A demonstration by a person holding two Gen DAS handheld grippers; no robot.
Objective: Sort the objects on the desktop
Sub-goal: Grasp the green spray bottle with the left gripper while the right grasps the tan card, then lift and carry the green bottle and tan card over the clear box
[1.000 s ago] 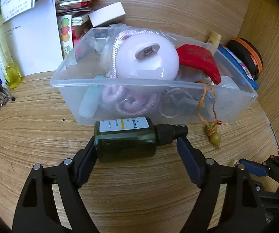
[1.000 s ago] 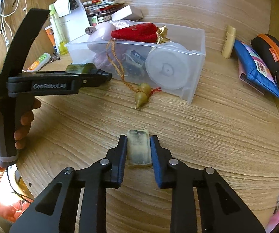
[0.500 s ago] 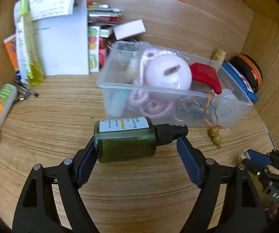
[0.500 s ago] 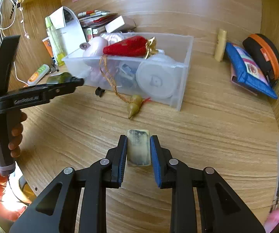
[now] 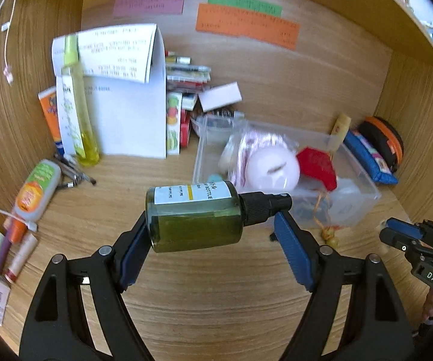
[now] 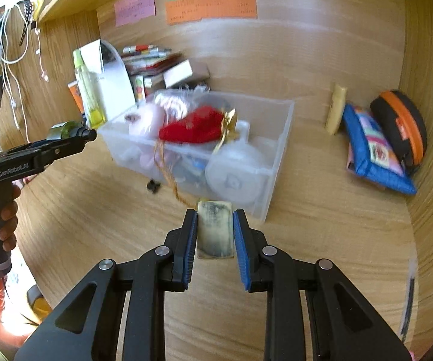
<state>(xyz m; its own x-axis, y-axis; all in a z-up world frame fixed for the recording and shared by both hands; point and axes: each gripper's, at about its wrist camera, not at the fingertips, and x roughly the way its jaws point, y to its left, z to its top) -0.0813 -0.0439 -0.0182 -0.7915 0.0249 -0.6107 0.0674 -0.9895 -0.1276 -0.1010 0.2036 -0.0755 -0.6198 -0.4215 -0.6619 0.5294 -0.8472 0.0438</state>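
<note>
My left gripper (image 5: 213,228) is shut on a dark green spray bottle (image 5: 195,216), held sideways above the desk with its black cap to the right. It also shows at the left of the right wrist view (image 6: 66,131). My right gripper (image 6: 214,230) is shut on a small pale rectangular block (image 6: 215,230) with dark smudges, held above the desk in front of the clear plastic bin (image 6: 272,162). The bin (image 5: 363,192) holds a pink round toy (image 5: 272,171), a red pouch (image 6: 190,129) and other small items.
A folded white paper (image 5: 126,114), a yellow bottle (image 5: 79,114) and stacked boxes stand at the back left. Tubes (image 5: 35,189) lie at the left. A blue pouch (image 6: 375,153), an orange-and-black case (image 6: 403,126) and a cream stick (image 6: 336,108) lie at the right.
Both grippers have risen and pulled back from the bin, each keeping its object. More of the back wall and its sticky notes shows now.
</note>
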